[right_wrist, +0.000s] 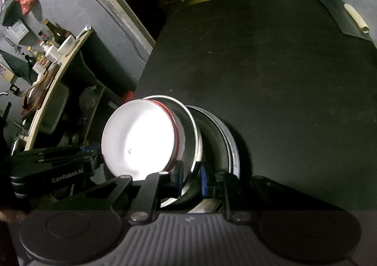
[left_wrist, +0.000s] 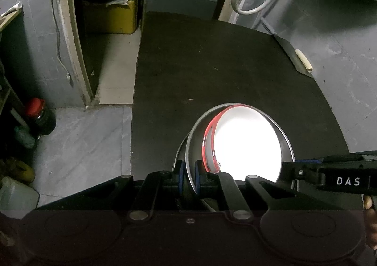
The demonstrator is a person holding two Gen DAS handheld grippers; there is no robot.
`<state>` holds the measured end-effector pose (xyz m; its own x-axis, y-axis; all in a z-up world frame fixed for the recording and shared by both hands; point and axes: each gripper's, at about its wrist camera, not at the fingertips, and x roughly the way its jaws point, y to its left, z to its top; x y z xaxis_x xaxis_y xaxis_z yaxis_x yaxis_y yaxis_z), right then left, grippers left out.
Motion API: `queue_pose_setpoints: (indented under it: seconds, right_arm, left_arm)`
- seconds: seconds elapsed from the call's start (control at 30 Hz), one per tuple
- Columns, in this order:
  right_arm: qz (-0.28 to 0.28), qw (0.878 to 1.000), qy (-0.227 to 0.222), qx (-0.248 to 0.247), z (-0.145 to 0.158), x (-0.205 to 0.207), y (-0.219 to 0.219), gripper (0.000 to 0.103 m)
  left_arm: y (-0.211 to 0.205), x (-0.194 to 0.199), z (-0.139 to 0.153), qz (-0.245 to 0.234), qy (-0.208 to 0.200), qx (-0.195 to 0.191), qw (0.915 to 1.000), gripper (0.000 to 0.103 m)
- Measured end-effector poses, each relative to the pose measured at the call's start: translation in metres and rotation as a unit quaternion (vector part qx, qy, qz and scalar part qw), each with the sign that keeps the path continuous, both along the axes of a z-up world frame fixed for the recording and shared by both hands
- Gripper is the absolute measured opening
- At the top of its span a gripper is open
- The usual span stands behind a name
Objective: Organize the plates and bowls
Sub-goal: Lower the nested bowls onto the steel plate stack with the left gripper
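Observation:
A white bowl with a red rim (left_wrist: 247, 143) sits inside a steel bowl (left_wrist: 286, 138) on the black table (left_wrist: 223, 65). My left gripper (left_wrist: 189, 177) is shut on the steel bowl's left rim, blue pads on either side of it. My right gripper (right_wrist: 192, 177) is shut on the steel bowl's (right_wrist: 192, 138) opposite rim. The white bowl (right_wrist: 139, 141) is tilted in the right wrist view. Another steel dish (right_wrist: 233, 148) lies under the stack. Each gripper shows at the edge of the other's view: the right one (left_wrist: 289, 168) and the left one (right_wrist: 99, 157).
A pale rolled object (left_wrist: 304, 61) lies at the table's far right edge. Jars and bottles (left_wrist: 40, 115) stand on the floor at the left. A yellow box (left_wrist: 113, 16) sits in the doorway. A cluttered shelf (right_wrist: 47, 54) is at the left.

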<state>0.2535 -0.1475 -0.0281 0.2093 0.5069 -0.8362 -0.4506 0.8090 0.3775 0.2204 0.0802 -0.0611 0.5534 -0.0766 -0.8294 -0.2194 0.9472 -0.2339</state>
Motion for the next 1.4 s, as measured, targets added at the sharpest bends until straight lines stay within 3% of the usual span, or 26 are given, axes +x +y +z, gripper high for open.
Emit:
queue_pose_setpoints:
  seconds: [1.4]
  right_arm:
    - [-0.037, 0.999, 0.011, 0.011, -0.0047, -0.0027, -0.0070, 0.019]
  left_arm:
    - [-0.0010, -0.0004, 0.0057, 0.014, -0.006, -0.001, 0.9999, 0.012]
